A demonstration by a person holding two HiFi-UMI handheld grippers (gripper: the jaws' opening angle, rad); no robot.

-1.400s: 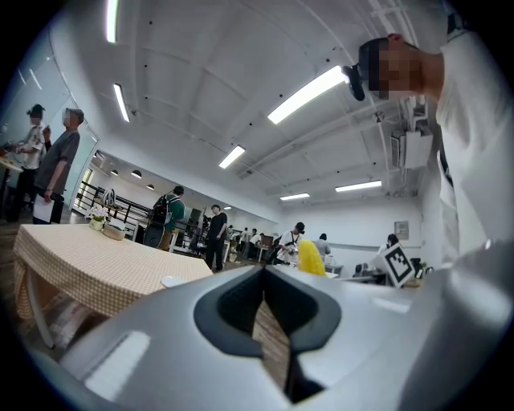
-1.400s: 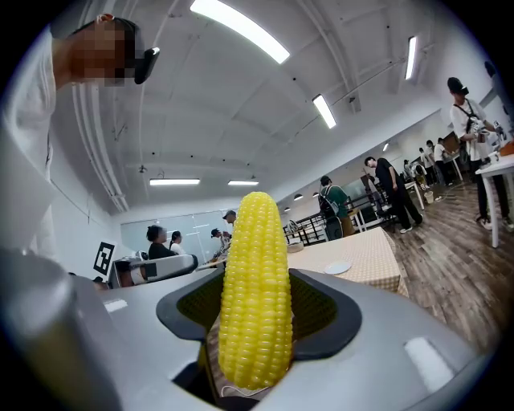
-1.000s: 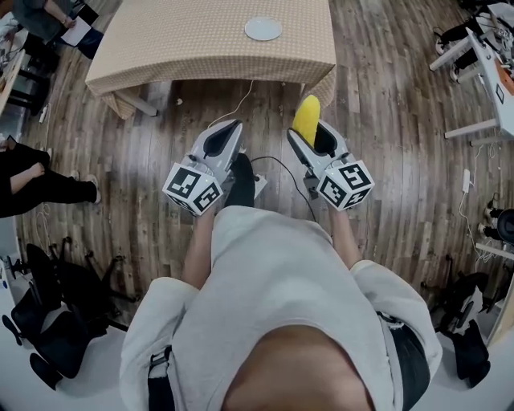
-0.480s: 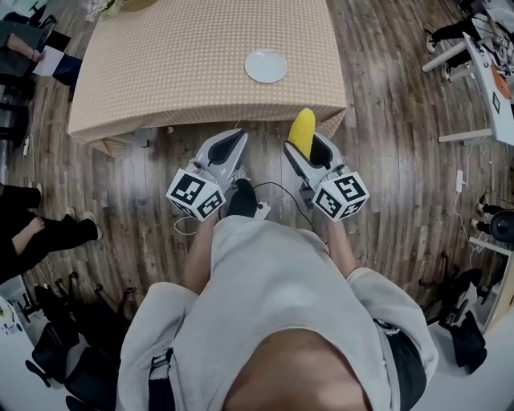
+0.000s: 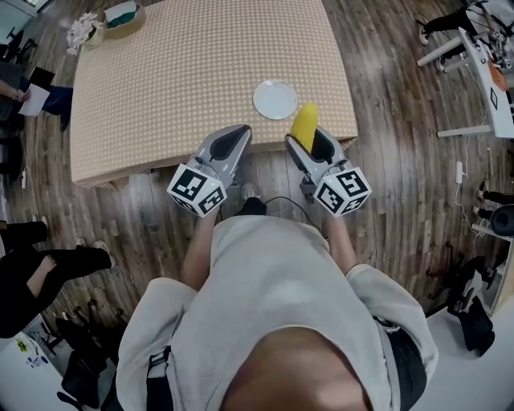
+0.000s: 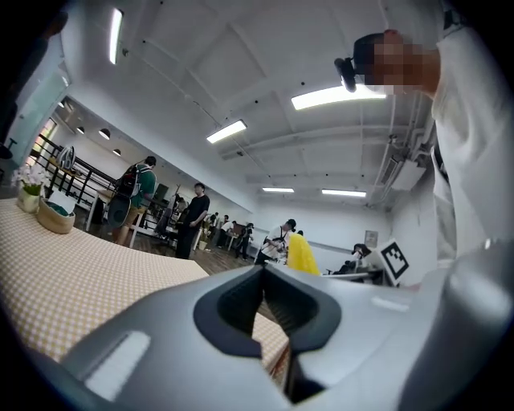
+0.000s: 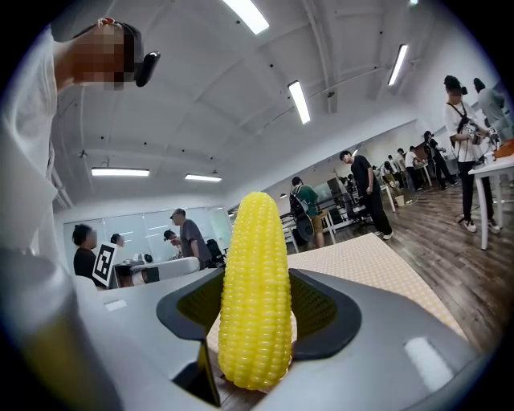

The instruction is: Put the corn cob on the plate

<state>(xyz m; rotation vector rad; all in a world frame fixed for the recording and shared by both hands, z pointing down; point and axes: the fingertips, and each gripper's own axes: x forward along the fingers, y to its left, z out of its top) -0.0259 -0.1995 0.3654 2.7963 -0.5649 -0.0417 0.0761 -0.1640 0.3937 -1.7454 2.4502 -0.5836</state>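
Observation:
A yellow corn cob (image 5: 303, 126) stands upright between the jaws of my right gripper (image 5: 311, 140), which is shut on it; in the right gripper view the corn cob (image 7: 255, 289) fills the gap between the dark pads. A small white plate (image 5: 275, 99) lies on the checked beige table (image 5: 185, 72) near its front right corner, just beyond the cob's tip. My left gripper (image 5: 234, 138) hangs beside the right one at the table's front edge, its pads (image 6: 241, 301) meeting with nothing between them. The left gripper view also catches the corn cob (image 6: 302, 254) to its right.
A basket (image 5: 124, 16) and white flowers (image 5: 84, 30) stand at the table's far left corner. A white desk (image 5: 491, 72) is off to the right over the wooden floor. Seated people (image 5: 32, 277) are at the left, and several more stand farther back.
The table and plate have come much closer in the head view. Both grippers have moved forward from over the floor to the table's front edge, the corn still held.

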